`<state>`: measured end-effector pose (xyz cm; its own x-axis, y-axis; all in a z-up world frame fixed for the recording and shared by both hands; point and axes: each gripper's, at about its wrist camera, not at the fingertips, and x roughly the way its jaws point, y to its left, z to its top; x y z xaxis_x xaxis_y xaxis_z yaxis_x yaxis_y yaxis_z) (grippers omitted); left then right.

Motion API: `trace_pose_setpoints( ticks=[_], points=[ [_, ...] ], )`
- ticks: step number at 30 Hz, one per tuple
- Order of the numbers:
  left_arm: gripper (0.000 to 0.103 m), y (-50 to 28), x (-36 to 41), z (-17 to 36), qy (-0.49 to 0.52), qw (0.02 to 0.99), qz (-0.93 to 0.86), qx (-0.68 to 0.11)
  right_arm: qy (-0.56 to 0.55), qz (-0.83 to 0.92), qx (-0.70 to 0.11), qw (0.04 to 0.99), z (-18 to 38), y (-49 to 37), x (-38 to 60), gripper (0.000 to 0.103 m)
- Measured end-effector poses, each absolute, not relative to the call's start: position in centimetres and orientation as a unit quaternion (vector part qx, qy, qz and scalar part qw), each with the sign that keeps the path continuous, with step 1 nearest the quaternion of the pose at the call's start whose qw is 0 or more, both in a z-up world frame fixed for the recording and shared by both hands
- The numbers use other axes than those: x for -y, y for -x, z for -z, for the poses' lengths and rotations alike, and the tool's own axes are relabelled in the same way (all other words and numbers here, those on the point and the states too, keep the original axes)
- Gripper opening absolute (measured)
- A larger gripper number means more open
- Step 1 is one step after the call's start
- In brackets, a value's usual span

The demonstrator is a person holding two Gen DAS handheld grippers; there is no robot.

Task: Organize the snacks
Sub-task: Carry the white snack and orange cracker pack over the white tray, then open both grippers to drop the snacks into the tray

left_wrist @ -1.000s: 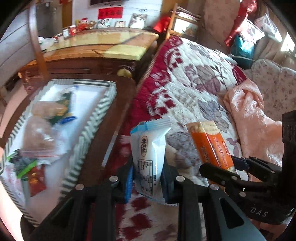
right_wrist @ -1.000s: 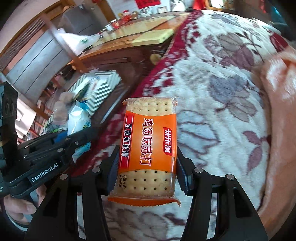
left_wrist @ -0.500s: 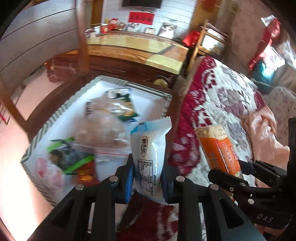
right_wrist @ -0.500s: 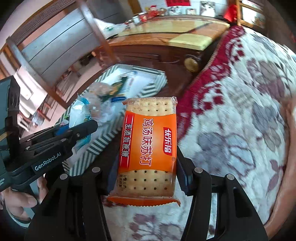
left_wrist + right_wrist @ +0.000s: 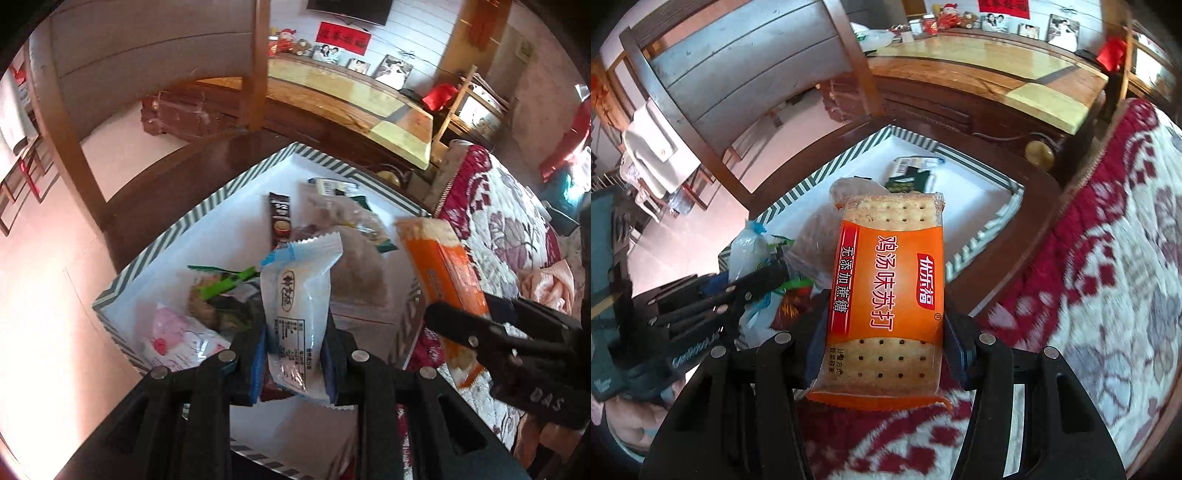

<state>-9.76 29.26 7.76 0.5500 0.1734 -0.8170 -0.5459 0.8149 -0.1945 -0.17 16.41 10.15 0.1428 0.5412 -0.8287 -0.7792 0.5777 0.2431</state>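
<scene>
both packets ride toward the striped tray (image 5: 207,206): left gripper (image 5: 293,349) clamps the white pouch (image 5: 295,306), right gripper (image 5: 882,349) clamps the cracker pack (image 5: 890,295); next, lower and release inside its rim.

The left gripper (image 5: 293,356) points steeply down over the striped tray (image 5: 155,251), its jaws clamped on the sides of a white-and-blue snack packet (image 5: 295,295) held upright. The right gripper (image 5: 882,350) tilts down likewise, just beside the tray's bed-side rim (over the wooden edge), jaws closed on the flanks of an orange soda cracker pack (image 5: 886,295). Both grippers lie side by side, near each other.
</scene>
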Motion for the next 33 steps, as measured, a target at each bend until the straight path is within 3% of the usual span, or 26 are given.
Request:
trace_pose_setpoints(
  ticks=[21, 25, 27, 29, 31, 33],
  points=[
    [0.027, 9.4, -32.7, -5.5, 0.239, 0.833, -0.238, -0.439, 0.127, -0.468, -0.54, 0.688, -4.9, -1.2, -24.2, 0.053],
    [0.029, 9.4, -32.5, -5.5, 0.239, 0.832, -0.242, -0.438, 0.083, -0.463, -0.55, 0.69, -4.5, -1.4, -23.1, 0.055],
    [0.033, 9.4, -32.4, -5.5, 0.24, 0.83, -0.246, -0.44, 0.073, -0.457, -0.553, 0.693, -4.8, -1.5, -22.2, 0.056],
    [0.049, 9.6, -32.2, -5.6, 0.238, 0.83, -0.25, -0.438, 0.066, -0.459, -0.543, 0.7, -5.8, -1.5, -21.2, 0.056],
    [0.071, 9.8, -31.8, -5.9, 0.234, 0.833, -0.256, -0.432, 0.066, -0.459, -0.528, 0.711, -6.8, -1.1, -20.3, 0.056],
    [0.074, 10.2, -31.2, -6.3, 0.23, 0.837, -0.258, -0.424, 0.069, -0.463, -0.512, 0.72, -8.0, -0.5, -19.2, 0.056]
  ],
)
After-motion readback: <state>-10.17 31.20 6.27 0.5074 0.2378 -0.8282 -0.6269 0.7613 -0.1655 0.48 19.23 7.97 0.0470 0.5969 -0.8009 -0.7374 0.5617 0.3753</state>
